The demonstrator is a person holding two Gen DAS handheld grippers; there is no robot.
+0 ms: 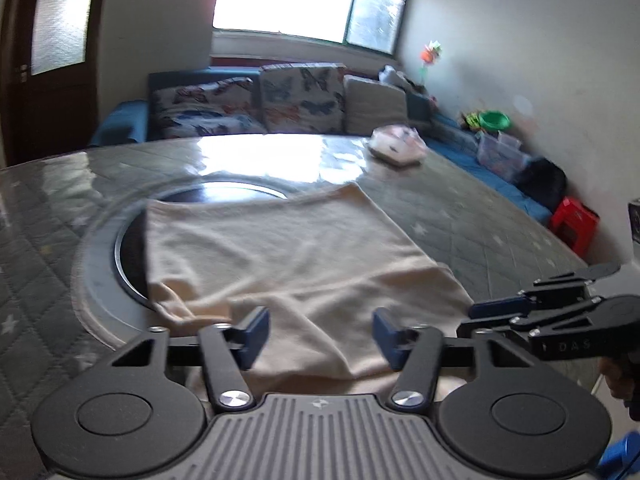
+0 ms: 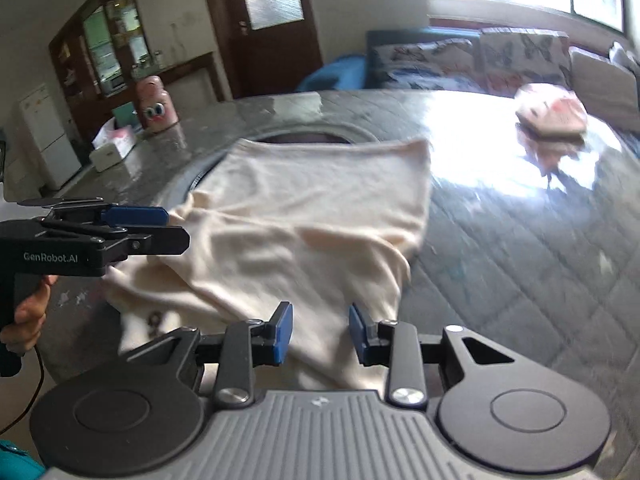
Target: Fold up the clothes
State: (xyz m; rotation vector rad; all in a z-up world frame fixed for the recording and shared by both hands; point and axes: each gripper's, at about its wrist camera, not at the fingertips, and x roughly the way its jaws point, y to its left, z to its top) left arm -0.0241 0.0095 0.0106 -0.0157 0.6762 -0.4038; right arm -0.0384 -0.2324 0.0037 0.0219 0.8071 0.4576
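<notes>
Now held low, side by side, over cream shirt point(image 1: 280, 256): left gripper point(image 1: 320, 334) and right gripper point(image 2: 320, 332), jaws parted, gripping nothing.

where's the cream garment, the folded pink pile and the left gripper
cream garment point(image 1: 280, 248), left wrist view, on its flat middle
folded pink pile point(image 2: 552, 114), right wrist view, on its top
left gripper point(image 1: 320, 338), left wrist view, midway between its open fingertips
</notes>
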